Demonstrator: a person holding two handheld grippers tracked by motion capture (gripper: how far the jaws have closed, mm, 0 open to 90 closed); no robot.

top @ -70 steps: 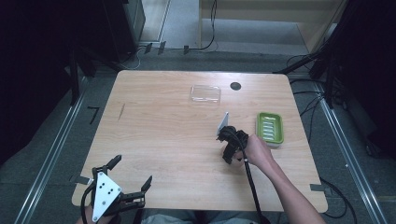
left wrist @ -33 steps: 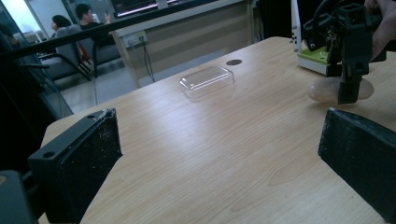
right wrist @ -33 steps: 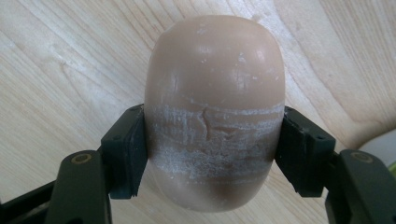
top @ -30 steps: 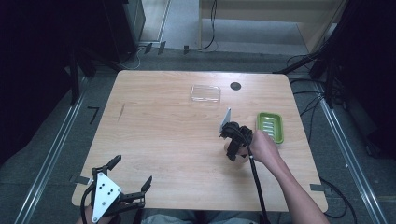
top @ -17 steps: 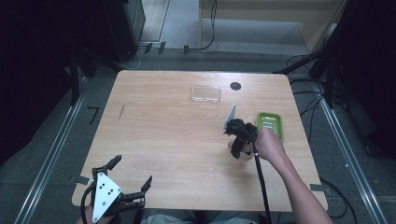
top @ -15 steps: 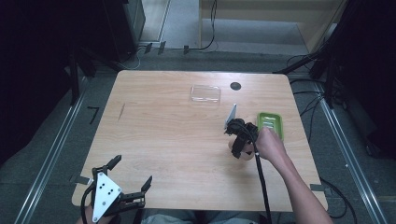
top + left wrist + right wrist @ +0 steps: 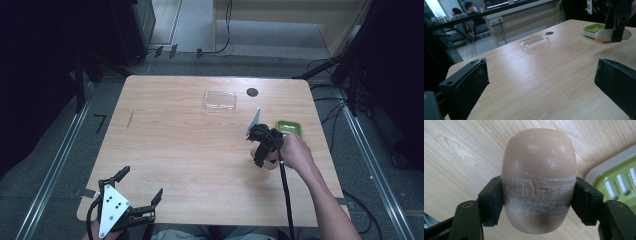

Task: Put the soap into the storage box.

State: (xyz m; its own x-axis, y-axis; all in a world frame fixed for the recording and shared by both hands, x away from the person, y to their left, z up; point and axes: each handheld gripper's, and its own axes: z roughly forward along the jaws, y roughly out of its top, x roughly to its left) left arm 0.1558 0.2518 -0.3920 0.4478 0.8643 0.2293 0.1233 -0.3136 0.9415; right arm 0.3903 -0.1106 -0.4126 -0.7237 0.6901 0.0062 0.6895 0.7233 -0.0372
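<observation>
A tan oval soap bar (image 7: 539, 180) is gripped across its middle by my right gripper (image 7: 538, 203), whose jaws press on both sides of it just above the wooden table (image 7: 175, 140). From the high view the right gripper (image 7: 262, 151) sits at the table's right, with the soap (image 7: 270, 162) under it, close to a green soap dish (image 7: 290, 127). The dish's corner (image 7: 621, 182) lies just right of the soap. My left gripper (image 7: 141, 183) rests open at the near left corner, nothing between its jaws (image 7: 541, 85). It sees the soap (image 7: 609, 35) and dish (image 7: 595, 28) far right.
A clear plastic lid (image 7: 220, 100) lies at the far middle of the table, also in the left gripper view (image 7: 534, 43). A dark round hole (image 7: 252, 92) sits beside it. The right gripper's cable trails back along the person's forearm (image 7: 320, 200).
My right gripper has carried the soap to the right, closer to the green dish. The left gripper has stayed put.
</observation>
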